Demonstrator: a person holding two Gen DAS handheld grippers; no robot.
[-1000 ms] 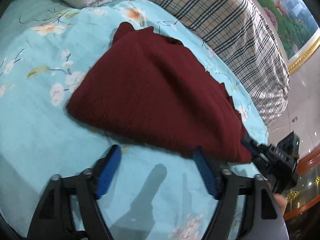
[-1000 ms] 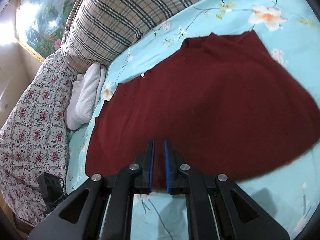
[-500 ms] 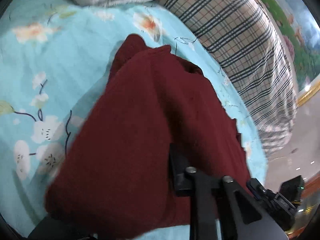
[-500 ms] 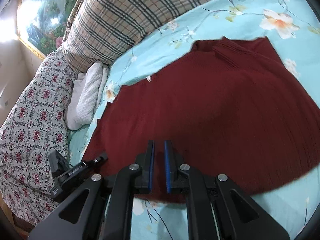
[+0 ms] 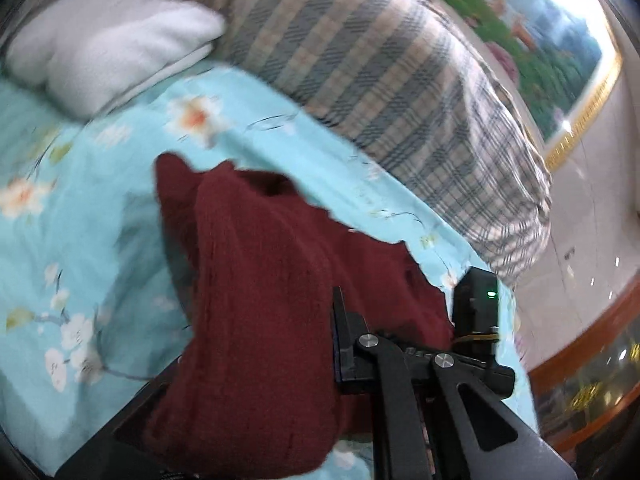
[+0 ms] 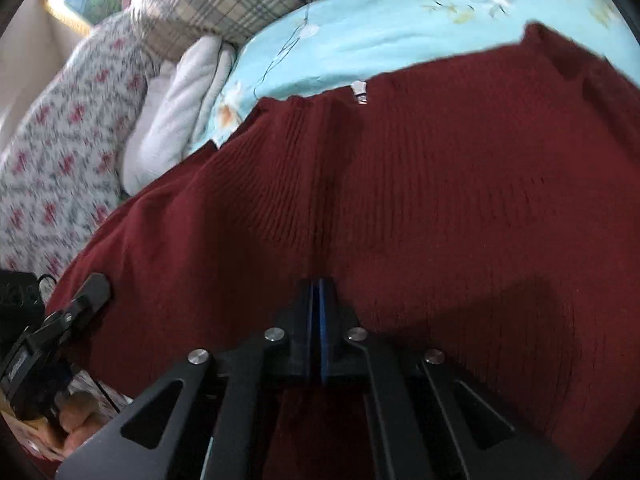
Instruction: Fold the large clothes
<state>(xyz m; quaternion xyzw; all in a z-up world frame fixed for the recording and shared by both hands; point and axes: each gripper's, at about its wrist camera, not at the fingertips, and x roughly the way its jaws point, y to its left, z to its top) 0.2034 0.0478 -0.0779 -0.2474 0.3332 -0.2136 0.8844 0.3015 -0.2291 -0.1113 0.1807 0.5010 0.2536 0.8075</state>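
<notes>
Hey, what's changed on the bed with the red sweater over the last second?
The left gripper, open over the bedsheet a second ago, has closed on the near edge of the maroon sweater and lifted it, so cloth now drapes over it. The right gripper went from nearly shut to fully shut on the sweater's hem and pushed in. The plaid pillow, white towel and floral bedsheet stayed put.

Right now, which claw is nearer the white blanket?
Left. The left claw, closing on the maroon sweater, is at the near edge's end toward the white blanket; the right claw pinches that edge farther along, away from it.
</notes>
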